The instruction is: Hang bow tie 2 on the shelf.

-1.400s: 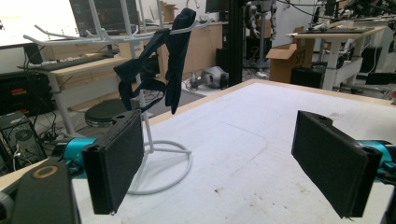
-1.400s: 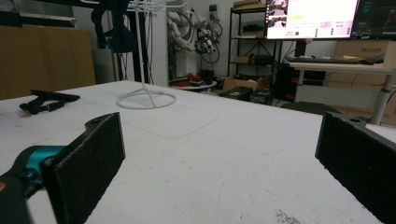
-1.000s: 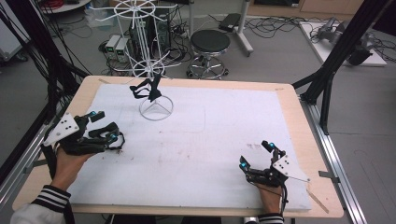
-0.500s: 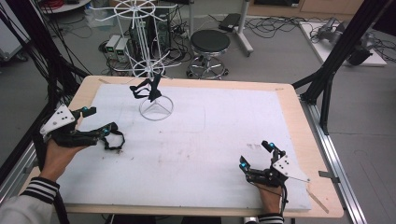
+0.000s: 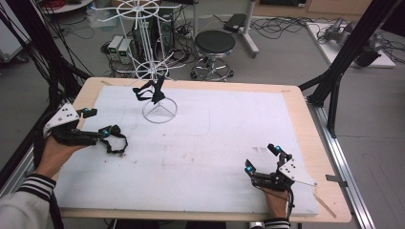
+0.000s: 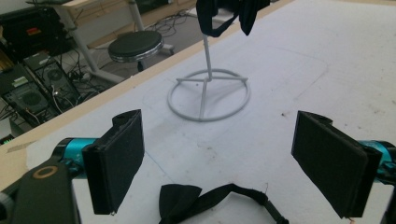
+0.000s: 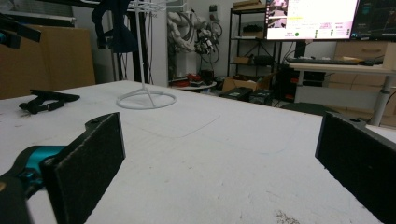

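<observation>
Bow tie (image 5: 113,142): black, lying flat on the white mat (image 5: 224,143), strap looped out to one side; in the left gripper view it sits low between the two pads, just short of them.
Left gripper (image 5: 102,123): jaws spread wide, nothing between them, hovering at the mat's left side right over the bow tie; the pads flank it but do not touch it.
Right gripper (image 5: 260,160): jaws also wide apart and empty, resting low near the mat's front right corner, well apart from the bow tie.
Second bow tie (image 5: 150,91): already hanging on a lower arm of the white wire stand (image 5: 154,71), above its ring base.
Progress: judging by this, one tie is hung and the one on the mat is not yet picked up; grasping, lifting and hooking it on the stand are all left.
Open room: the mat between the bow tie and the stand's base is bare, so the path looks free.
Edges: the left gripper works close to the table's (image 5: 305,124) left edge; the stand sits near the far edge, and its wire arms are the thing to steer around.
</observation>
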Motion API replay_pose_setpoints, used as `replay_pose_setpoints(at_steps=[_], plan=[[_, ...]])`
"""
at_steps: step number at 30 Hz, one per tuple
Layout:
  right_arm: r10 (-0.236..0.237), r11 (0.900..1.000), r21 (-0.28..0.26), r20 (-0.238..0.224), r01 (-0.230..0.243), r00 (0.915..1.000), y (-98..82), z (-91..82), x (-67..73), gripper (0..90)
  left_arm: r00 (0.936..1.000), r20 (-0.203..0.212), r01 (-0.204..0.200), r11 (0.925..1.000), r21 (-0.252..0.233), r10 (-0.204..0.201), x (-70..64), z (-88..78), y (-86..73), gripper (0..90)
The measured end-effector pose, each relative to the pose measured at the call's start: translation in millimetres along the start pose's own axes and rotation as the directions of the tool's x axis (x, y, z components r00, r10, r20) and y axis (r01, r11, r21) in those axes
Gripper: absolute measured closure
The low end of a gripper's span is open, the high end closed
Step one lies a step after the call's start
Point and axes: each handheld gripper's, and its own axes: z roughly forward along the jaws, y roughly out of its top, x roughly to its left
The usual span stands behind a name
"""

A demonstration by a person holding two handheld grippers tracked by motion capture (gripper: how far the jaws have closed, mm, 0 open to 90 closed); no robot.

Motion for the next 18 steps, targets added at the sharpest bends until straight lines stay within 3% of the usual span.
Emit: replay_pose_setpoints(at_steps=[12, 18], plan=[[0.002, 1.0, 0.004, 0.0, -0.002, 1.0, 0.1, 0.2, 0.6, 0.6, 0.9997, 0.023, 0.007, 0.9937, 0.112, -0.01, 17.0, 9.4, -7.1, 17.7], [0.0, 1.0, 0.004, 0.001, 0.0, 1.0, 0.1, 0.3, 0.6, 0.6, 0.9993, 0.037, -0.008, 0.9809, 0.195, 0.001, 25.0, 16.8, -7.4, 17.7]])
